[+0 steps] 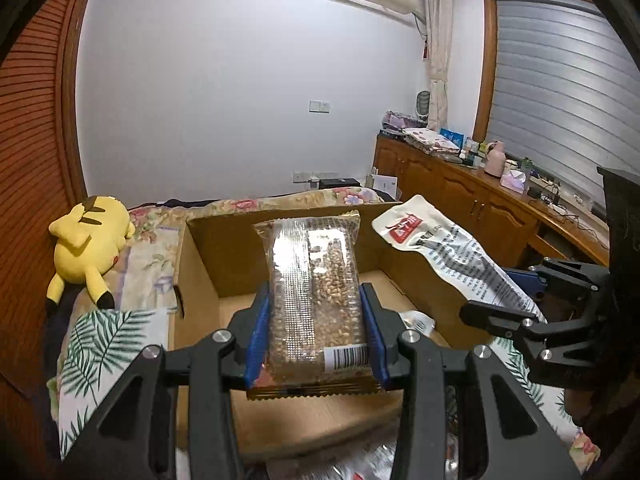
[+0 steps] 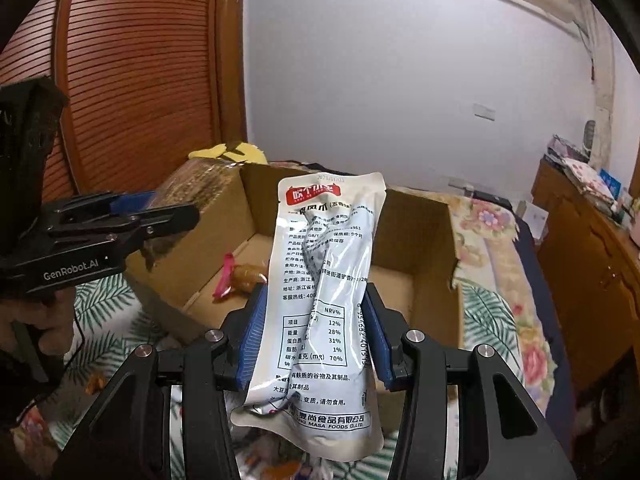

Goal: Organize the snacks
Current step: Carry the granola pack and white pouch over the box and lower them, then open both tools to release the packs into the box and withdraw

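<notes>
While both grippers hang over a bed covered in floral and leaf-print bedding (image 1: 108, 332), each one has a snack packet clamped between its blue-padded fingers. The left gripper (image 1: 316, 320) is closed partway on a clear plastic packet of brown seeds or grains with a gold crimped edge and a barcode label (image 1: 316, 292), its pads (image 1: 256, 332) pressing on the packet's two long sides so that the packet stands up and leans forward over the open brown cardboard box (image 1: 200, 276). The right gripper (image 2: 314, 328) is likewise closed partway on a white and grey foil pouch printed with a red logo and a nutrition table (image 2: 320, 280); its pads (image 2: 250, 340) squeeze the pouch near its lower half, and the pouch sticks up, crumpled, above the box's near wall. From the left wrist view the right gripper comes in from the right with the pouch poking out above the box's right-hand wall; from the right wrist view the left gripper comes in from the left with its packet above the box's left-hand wall. On the box floor lie a small brown snack in a clear wrapper with a pink end (image 2: 240, 274) and a small white packet (image 1: 416, 320). A yellow plush toy (image 1: 90, 244) lies on the bed to the left of the box, and a wooden cabinet (image 1: 460, 196) cluttered with items runs along the window wall.
</notes>
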### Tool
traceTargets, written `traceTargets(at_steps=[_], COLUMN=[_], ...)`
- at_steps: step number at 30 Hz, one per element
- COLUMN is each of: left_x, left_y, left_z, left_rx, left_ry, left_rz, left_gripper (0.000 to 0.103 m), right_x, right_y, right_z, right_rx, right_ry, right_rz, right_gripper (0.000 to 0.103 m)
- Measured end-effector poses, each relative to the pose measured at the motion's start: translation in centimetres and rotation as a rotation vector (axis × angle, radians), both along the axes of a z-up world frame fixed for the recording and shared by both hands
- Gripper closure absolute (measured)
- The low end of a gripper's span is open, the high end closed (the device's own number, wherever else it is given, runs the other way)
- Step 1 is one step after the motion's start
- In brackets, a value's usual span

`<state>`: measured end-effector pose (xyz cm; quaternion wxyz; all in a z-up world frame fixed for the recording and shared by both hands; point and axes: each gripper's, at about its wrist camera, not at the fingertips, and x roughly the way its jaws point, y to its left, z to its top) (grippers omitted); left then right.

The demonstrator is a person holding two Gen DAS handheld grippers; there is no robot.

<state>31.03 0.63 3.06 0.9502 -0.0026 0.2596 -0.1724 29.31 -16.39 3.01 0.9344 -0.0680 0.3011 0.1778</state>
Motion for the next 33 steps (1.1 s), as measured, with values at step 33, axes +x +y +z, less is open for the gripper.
traceTargets(at_steps=[33], left_x=[3.1], left_y=[-0.5], left_z=[-2.1], left_rx=[0.043], left_ry=[0.028], left_rz=[0.044], left_gripper=[0.05], right_x=[6.6], right_y=[1.2], right_z=[-3.8], right_rx=[-0.018], right_ry=[0.083], right_rz=[0.004], right_gripper=[0.045])
